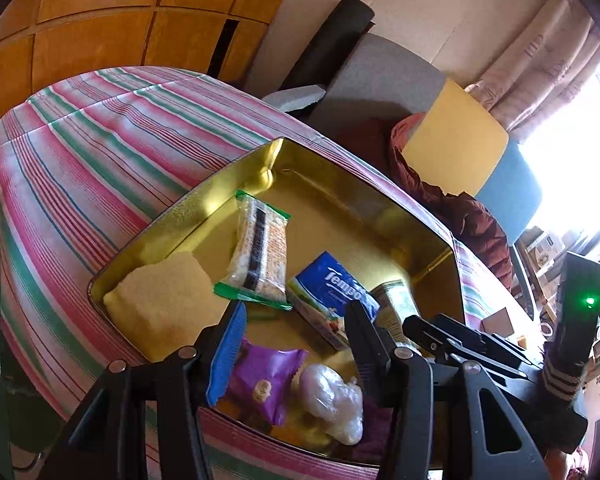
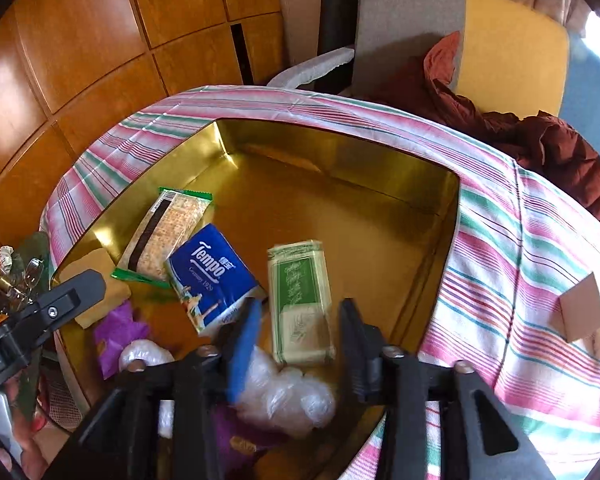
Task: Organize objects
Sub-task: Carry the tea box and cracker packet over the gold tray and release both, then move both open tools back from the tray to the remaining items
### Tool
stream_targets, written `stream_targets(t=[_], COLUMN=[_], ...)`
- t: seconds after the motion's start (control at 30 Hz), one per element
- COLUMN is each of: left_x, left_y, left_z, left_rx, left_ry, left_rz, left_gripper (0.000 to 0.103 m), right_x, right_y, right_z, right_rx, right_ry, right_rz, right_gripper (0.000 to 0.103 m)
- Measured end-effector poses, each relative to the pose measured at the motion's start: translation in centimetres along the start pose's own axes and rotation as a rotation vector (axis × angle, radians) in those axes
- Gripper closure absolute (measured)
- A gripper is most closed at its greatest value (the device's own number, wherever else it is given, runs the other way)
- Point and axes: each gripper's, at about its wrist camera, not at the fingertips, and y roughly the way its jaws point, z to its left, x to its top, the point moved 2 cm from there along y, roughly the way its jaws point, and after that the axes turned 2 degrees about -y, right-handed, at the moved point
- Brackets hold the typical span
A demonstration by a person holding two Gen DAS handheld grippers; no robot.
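A gold tin tray (image 1: 220, 184) (image 2: 340, 140) lies on a striped cloth. In it lie a yellow sponge (image 1: 160, 300) (image 2: 96, 292), a green-edged cracker packet (image 1: 260, 256) (image 2: 168, 232), a blue Tempo tissue pack (image 1: 328, 292) (image 2: 210, 276), a pale green packet (image 2: 300, 300), a purple snack packet (image 1: 264, 380) (image 2: 116, 332) and a clear plastic bundle (image 1: 336, 396) (image 2: 284, 392). My left gripper (image 1: 296, 344) is open and empty above the tray's near edge. My right gripper (image 2: 300, 336) is open and empty just above the pale green packet. The right gripper's body (image 1: 480, 344) shows in the left wrist view.
The striped cloth (image 1: 80, 160) (image 2: 520, 280) covers the table. A chair (image 1: 452, 152) (image 2: 512, 48) with a dark red jacket (image 2: 540, 140) stands behind. A small cardboard piece (image 2: 580, 312) lies on the cloth at the right. Wooden panelling (image 2: 100, 40) is behind.
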Motion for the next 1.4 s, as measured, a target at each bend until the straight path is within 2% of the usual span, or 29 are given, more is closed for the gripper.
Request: stream_targets(t=[0.2,0.27,0.43,0.7,1.03,1.2,1.27,1.4], left_x=[-0.6,-0.9,-1.9,-4.5,-9.4,-11.6,-12.2,-12.9], left_y=[-0.4,-0.5,-1.0,-2.1,-3.0,-2.9,-2.9,-2.6], left_z=[-1.3,-1.9,-3.9,-8.2,-14.3,-16.7,-17.3,-18.1], left_rx=[-0.028,-0.045,-0.102,-0.189,-0.303,-0.331,-0.334,-0.328], left_ry=[0.032,0.05,0.112,0.259,0.469,0.54,0.564,0.587], left_rz=[-0.003,0.001,0.006,0.019,0.09,0.136,0.144,0.165], left_gripper=[0.051,0.051,0.051,0.051,0.051,0.051,0.051,0.05], right_x=[-1.7,-2.4,-3.7,-6.4,-14.4,-16.7,-17.2,-17.3], right_y=[-2.4,-3.5,-6.9,-8.9,-9.1,-10.7,-11.6,-12.5], right_z=[-1.1,-1.5,-3.2,-7.7,-16.3,-21.6,-24.2,-29.3], right_rx=[0.03,0.057,0.051,-0.037,-0.161,-0.211,-0.242,-0.303], right_ry=[0.055,0.071,0.132,0.218,0.383,0.519,0.597,0.747], right_rz=[-0.043,-0.073,-0.168,-0.167,-0.067,-0.111,-0.159,-0.222], right_gripper=[0.051,0.051,0.044,0.043,0.042,0.037,0.026,0.02])
